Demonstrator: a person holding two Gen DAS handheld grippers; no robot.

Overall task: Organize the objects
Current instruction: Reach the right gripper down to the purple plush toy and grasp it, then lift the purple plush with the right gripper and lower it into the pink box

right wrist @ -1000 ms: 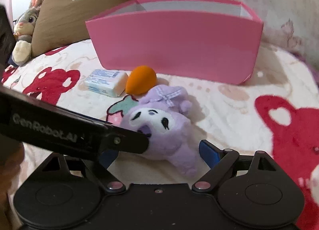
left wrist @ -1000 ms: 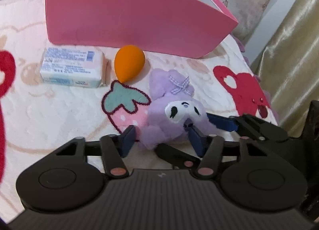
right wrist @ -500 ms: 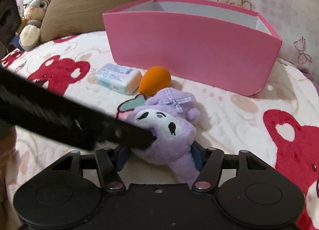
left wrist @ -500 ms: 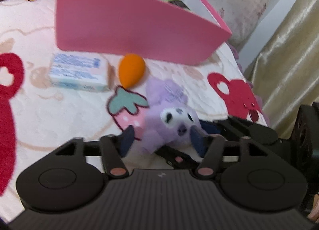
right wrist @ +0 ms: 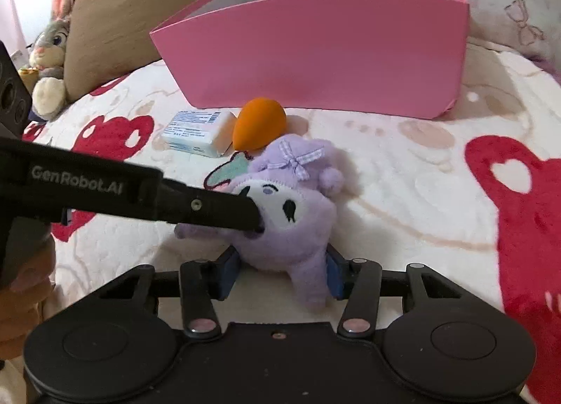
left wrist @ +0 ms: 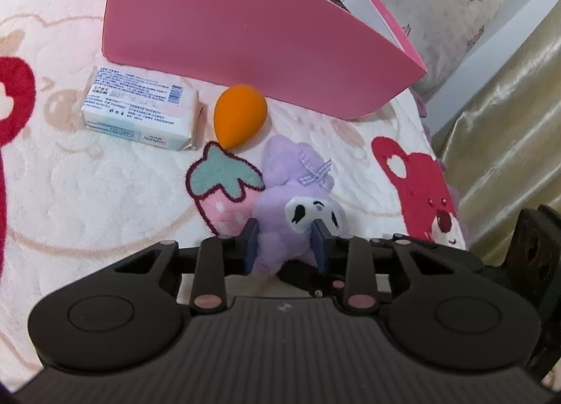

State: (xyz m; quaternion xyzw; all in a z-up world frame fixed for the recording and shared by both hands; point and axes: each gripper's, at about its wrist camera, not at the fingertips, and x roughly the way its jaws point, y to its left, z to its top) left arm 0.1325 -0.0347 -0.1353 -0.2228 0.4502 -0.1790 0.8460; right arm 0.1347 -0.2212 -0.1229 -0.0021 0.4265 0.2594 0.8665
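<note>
Purple plush toy [left wrist: 298, 214]: lying on blanket [left wrist: 105, 193] before pink box [left wrist: 245, 29]. Soft, light, compressible. Clamped by left gripper [left wrist: 285, 244] at head, right gripper [right wrist: 280, 269] at body; jaws just closed.

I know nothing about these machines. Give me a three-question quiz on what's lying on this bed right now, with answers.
1. True or false: the orange egg-shaped sponge already sits inside the pink box.
2. Which thing are both the left tool and the right tool closed on?
A. the wrapped soap bar
B. the purple plush toy
C. the grey rabbit toy
3. Fill in: the plush toy wears a checked ____ on its head.

Key
1. False: it lies on the blanket in front of the box, beside the soap bar.
2. B. Both tools' jaws have just been closing, with the plush between their pads.
3. bow
</note>
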